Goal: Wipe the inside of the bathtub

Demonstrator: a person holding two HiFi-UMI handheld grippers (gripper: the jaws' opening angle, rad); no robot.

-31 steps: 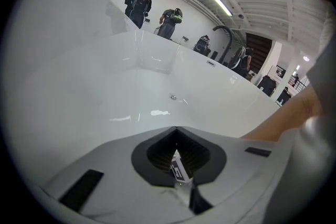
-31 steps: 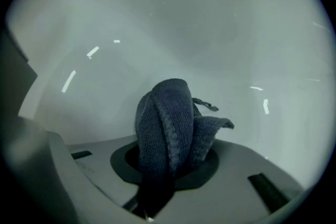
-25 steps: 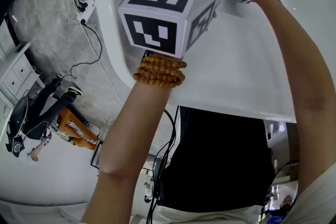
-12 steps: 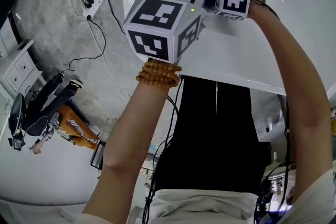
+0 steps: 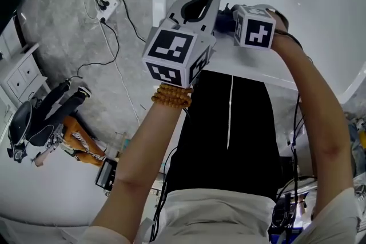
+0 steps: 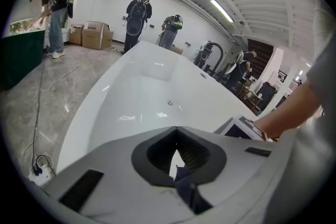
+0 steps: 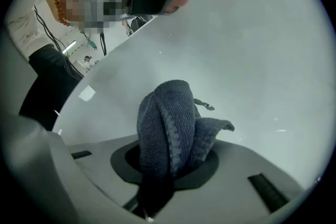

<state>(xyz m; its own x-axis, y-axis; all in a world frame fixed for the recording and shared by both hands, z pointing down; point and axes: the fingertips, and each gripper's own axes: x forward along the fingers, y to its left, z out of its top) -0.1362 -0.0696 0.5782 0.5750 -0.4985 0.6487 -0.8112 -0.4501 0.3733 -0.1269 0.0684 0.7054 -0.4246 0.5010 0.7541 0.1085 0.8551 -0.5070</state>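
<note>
**Two grippers, one cloth, at the tub's near end**

Far left, a power strip & cables lie on the grey floor, well apart from the work. Next comes the left gripper. Its jaws are nearly together, w/ only a small dark-blue corner of cloth nipped between them. Just right of it, the right gripper is clamped on the main bunch of cloth, which bulges out past the jaws toward the white bathtub wall. Can't tell if it touches the wall yet. Both grippers sit side by side over the tub's near rim.

To wipe well, prob. best to press the soft wad flat on the wall, not the hard jaw tips. Keep the grip firm so the cloth doesn't slip, and work in overlapping strokes toward the far end.

Vs. half a sec ago: both marker cubes sit lower in the head view, nearer the body, & more of the tub's inside shows above them.
</note>
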